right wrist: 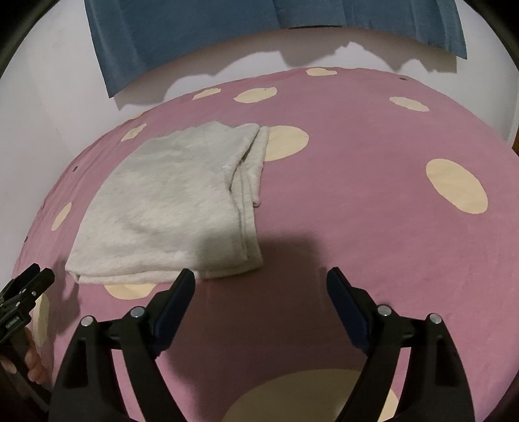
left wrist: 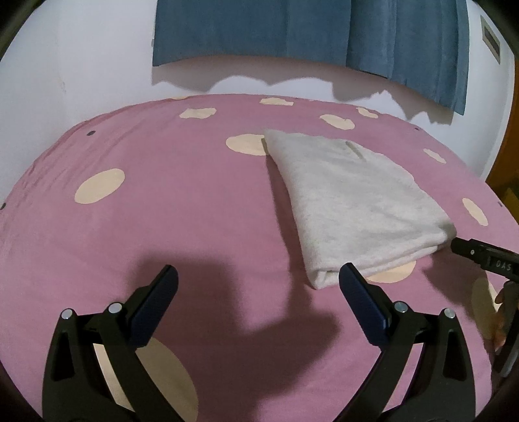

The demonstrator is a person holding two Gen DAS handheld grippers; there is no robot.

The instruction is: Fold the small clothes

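Pink spotted bedsheet (left wrist: 194, 211) bears folded white garment (left wrist: 350, 198); both grippers gape empty.

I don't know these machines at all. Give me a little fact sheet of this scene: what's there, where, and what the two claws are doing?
surface: pink bedspread with cream spots
garment: white cloth, folded flat, layered edges showing
left gripper: open, nothing between the fingers, cloth corner beside it
right gripper: open, empty, just short of the cloth's near edge
backdrop: white wall, blue curtain
fold status: looks finished, released
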